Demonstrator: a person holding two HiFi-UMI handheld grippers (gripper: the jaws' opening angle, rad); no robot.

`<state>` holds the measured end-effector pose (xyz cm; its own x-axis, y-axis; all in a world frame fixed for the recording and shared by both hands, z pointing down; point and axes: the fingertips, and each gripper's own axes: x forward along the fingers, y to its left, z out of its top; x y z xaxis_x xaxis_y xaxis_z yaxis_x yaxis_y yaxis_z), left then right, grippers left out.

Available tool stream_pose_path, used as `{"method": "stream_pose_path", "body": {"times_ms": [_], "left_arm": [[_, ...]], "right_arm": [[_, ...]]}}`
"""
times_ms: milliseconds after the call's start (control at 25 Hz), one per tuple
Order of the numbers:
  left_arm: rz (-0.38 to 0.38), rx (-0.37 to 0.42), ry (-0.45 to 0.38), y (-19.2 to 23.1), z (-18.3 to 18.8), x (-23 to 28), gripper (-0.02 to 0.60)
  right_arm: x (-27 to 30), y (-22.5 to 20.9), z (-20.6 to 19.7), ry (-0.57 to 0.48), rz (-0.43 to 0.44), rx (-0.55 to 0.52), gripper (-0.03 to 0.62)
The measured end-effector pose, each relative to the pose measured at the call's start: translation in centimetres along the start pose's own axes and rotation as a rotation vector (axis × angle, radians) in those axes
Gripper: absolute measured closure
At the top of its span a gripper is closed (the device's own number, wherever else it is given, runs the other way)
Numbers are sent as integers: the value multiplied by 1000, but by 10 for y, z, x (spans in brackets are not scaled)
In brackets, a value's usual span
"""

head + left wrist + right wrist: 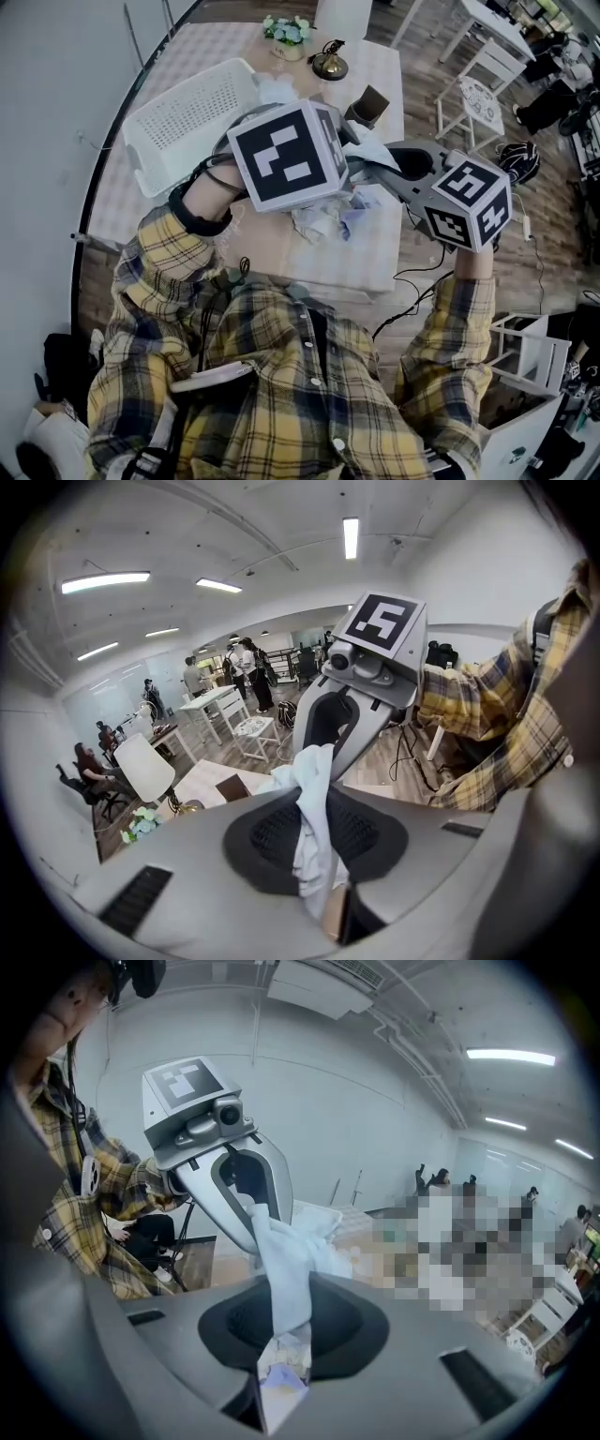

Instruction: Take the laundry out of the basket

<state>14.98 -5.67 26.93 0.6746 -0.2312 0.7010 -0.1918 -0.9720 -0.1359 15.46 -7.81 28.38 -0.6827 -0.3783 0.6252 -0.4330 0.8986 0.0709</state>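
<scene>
Left gripper (321, 860) and right gripper (279, 1344) face each other, each clenched on a bunched edge of the same pale garment (281, 1260), held in the air above the table (272, 246) and clear of the white basket (187, 117) at the left. Both pinches look narrow. Risk: spreading the grippers apart could tug the fabric out of one jaw pair, and the loose end would flop onto the crumpled laundry (323, 220) below.
</scene>
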Motion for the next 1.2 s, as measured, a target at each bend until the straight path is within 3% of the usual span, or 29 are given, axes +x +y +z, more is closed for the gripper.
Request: {"method": "stream_pose_path", "body": {"times_ms": [320,640,1000,1200], "left_arm": [[-75,9,-4,-16,6,34,509],[-232,12,-19,-37,4,78,509],[-300,-48,38,-51,-40,129,509],[-289,-96,68,-53,-72,144,505]], "right_arm": [[-12,-2,-41,33,-20,93,500],[-18,-4,-92,82,-76,233,500],[17,8,-154,136,-33,370,500],[45,17,-173,149,-5,388,499]]}}
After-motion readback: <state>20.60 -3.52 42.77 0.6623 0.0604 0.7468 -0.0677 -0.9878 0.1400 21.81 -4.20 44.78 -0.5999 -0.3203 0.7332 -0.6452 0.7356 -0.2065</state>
